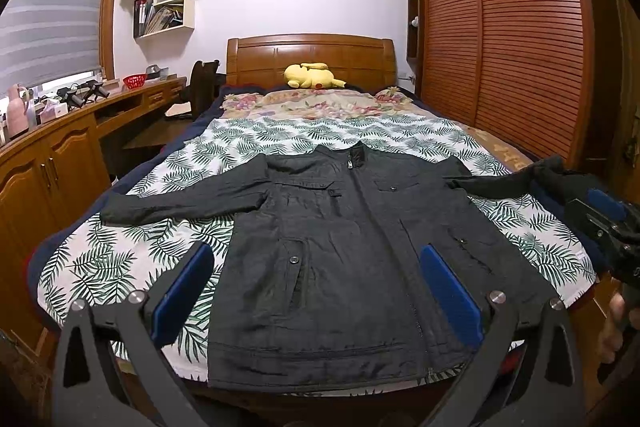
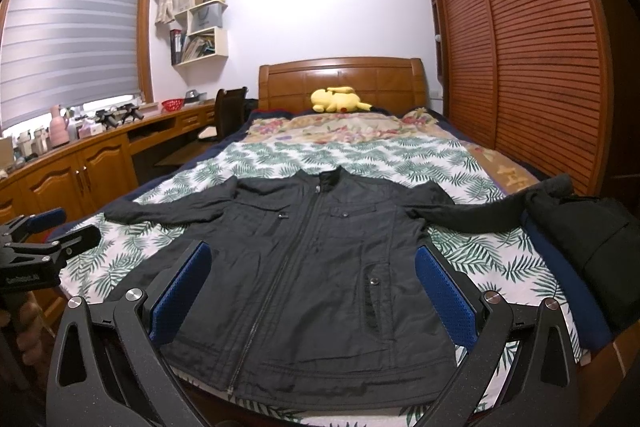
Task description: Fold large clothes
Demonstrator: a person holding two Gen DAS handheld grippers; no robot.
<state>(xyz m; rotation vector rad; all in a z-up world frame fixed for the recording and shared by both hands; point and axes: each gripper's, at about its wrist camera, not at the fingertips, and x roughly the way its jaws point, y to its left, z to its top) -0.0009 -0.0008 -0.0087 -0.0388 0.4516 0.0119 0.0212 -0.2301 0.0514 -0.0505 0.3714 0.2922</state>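
Observation:
A dark zip-up jacket (image 1: pixel 340 247) (image 2: pixel 312 267) lies flat and face up on the leaf-print sheet of the bed (image 1: pixel 120 259), sleeves spread to both sides and hem toward me. My left gripper (image 1: pixel 316 291) hovers open above the hem, with nothing between its blue pads. In the right wrist view, my right gripper (image 2: pixel 312 291) is likewise open over the lower jacket. The right gripper also shows at the right edge of the left wrist view (image 1: pixel 608 223). The left gripper shows at the left edge of the right wrist view (image 2: pixel 44 235).
A yellow plush toy (image 1: pixel 312 75) rests by the wooden headboard. A desk with cabinets (image 1: pixel 60 147) and a chair run along the left. Slatted wardrobe doors (image 1: pixel 504 27) stand to the right. A dark bundle (image 2: pixel 592 239) sits on the bed's right edge over the sleeve end.

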